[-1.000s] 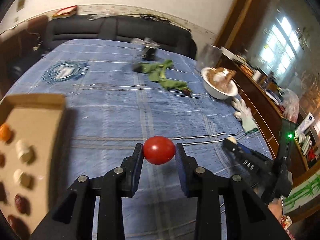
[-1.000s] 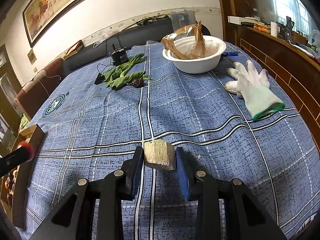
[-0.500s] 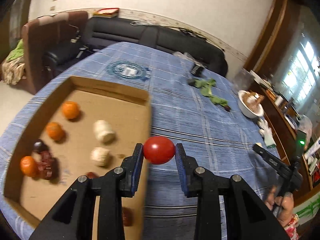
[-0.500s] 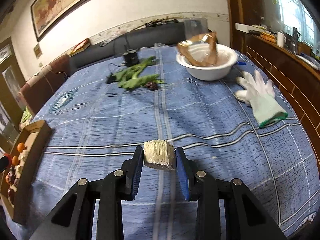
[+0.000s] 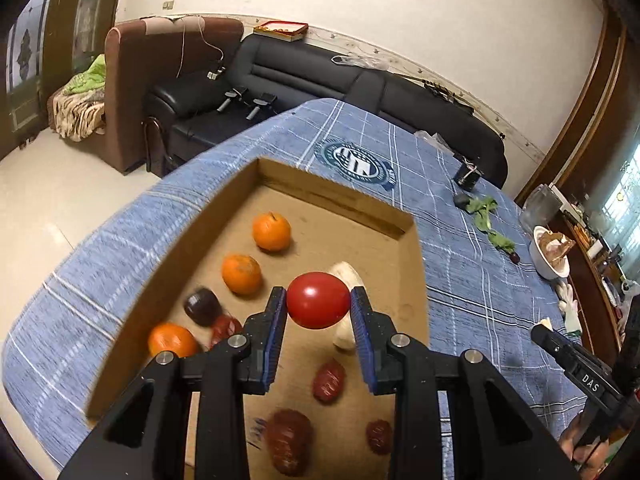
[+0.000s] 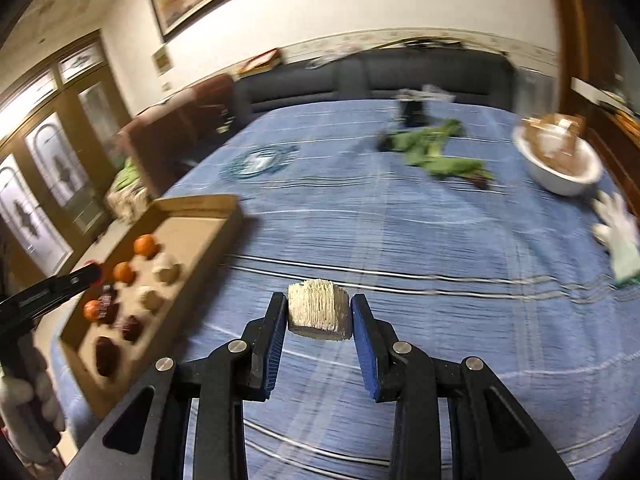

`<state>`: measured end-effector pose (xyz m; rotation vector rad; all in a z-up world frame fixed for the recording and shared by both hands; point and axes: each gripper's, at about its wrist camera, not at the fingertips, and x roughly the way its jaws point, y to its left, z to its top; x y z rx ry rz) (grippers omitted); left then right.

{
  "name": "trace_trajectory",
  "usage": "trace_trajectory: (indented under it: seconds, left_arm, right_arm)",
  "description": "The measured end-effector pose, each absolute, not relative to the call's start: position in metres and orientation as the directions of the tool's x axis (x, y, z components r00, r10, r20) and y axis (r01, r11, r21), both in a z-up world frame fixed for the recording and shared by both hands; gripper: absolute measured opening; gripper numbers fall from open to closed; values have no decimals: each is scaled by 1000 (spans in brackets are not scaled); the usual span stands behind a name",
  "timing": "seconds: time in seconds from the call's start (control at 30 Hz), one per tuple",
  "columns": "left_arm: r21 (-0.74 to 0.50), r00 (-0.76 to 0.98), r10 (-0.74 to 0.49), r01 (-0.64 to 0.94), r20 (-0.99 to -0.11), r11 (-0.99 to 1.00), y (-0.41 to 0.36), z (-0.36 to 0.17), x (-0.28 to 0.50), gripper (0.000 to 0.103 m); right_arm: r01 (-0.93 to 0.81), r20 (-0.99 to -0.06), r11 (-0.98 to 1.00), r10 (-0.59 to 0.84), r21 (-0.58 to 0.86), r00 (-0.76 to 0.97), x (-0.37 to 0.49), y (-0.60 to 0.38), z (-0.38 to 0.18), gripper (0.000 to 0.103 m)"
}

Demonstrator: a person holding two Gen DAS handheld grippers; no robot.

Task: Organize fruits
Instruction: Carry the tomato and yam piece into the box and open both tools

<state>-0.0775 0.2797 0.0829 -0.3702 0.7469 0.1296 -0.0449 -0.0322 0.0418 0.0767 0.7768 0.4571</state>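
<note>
My left gripper (image 5: pixel 319 302) is shut on a red tomato (image 5: pixel 318 300) and holds it above the open cardboard box (image 5: pixel 340 200). The box holds three oranges (image 5: pixel 271 231), several dark red fruits (image 5: pixel 329 376) and pale beige pieces (image 5: pixel 346 276). My right gripper (image 6: pixel 319 312) is shut on a pale beige ribbed chunk (image 6: pixel 319 314) above the blue checked tablecloth (image 6: pixel 440 240), to the right of the box (image 6: pixel 200 204). The left gripper also shows at the left edge of the right wrist view (image 6: pixel 52 288).
A white bowl with brown paper (image 6: pixel 560 160), a white glove (image 6: pixel 618 232), green leafy stalks (image 6: pixel 436 152) and a small dark object (image 6: pixel 414 114) lie at the far right of the table. A black sofa (image 5: pixel 320 80) and a brown armchair (image 5: pixel 160 80) stand beyond the table.
My left gripper has carried the tomato leftward from over the cloth to above the box. My right gripper has swung left with the beige chunk, bringing the box closer in its view.
</note>
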Motion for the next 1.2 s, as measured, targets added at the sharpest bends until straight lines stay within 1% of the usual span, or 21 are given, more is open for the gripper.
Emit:
trace_trajectory:
  seconds: [0.07, 0.2, 0.33, 0.4, 0.47, 0.73, 0.8, 0.87, 0.93, 1.0, 1.13, 1.2]
  left_arm:
    - [-256, 723, -11, -231, -691, 939, 283, 85, -69, 31]
    - [-184, 675, 10, -215, -737, 959, 288, 77, -43, 31]
    - [-189, 626, -10, -219, -780, 957, 298, 60, -30, 31]
    - [-200, 604, -25, -225, -797, 953, 303, 52, -24, 31]
    - [-208, 606, -36, -216, -795, 954, 303, 51, -22, 31]
    - [-172, 593, -22, -198, -805, 965, 297, 51, -15, 31]
    - [-169, 593, -21, -196, -805, 966, 297, 51, -14, 32]
    - [-175, 595, -26, -194, -803, 965, 297, 51, -14, 35]
    - [-182, 603, -26, -198, -797, 963, 299, 53, -15, 44]
    - [-188, 615, -19, -211, -788, 959, 301, 55, -19, 49]
    - [-226, 629, -26, -241, -777, 944, 309, 59, -27, 52]
    - [-250, 643, -27, -259, -765, 933, 313, 63, -35, 52]
  right_arm:
    - [-400, -658, 881, 460, 254, 596, -40, -11, 45, 36]
    - [-458, -661, 846, 512, 274, 549, -30, 33, 49, 36]
    - [-508, -678, 824, 525, 251, 515, -17, 80, 45, 36]
    - [-523, -689, 820, 519, 234, 505, -12, 96, 42, 36]
    - [-536, -705, 820, 501, 202, 501, -6, 113, 36, 37]
    - [-514, -755, 843, 439, 159, 486, 13, 139, 10, 37]
    - [-520, -753, 842, 432, 141, 496, 12, 142, 8, 36]
    - [-525, -756, 841, 430, 135, 494, 11, 145, 7, 37]
    - [-526, -759, 840, 426, 130, 492, 10, 146, 5, 37]
    - [-527, -756, 841, 424, 125, 498, 10, 146, 4, 36]
    - [-530, -757, 838, 432, 135, 490, 8, 146, 5, 38]
    - [-533, -753, 834, 441, 143, 488, 6, 144, 7, 42]
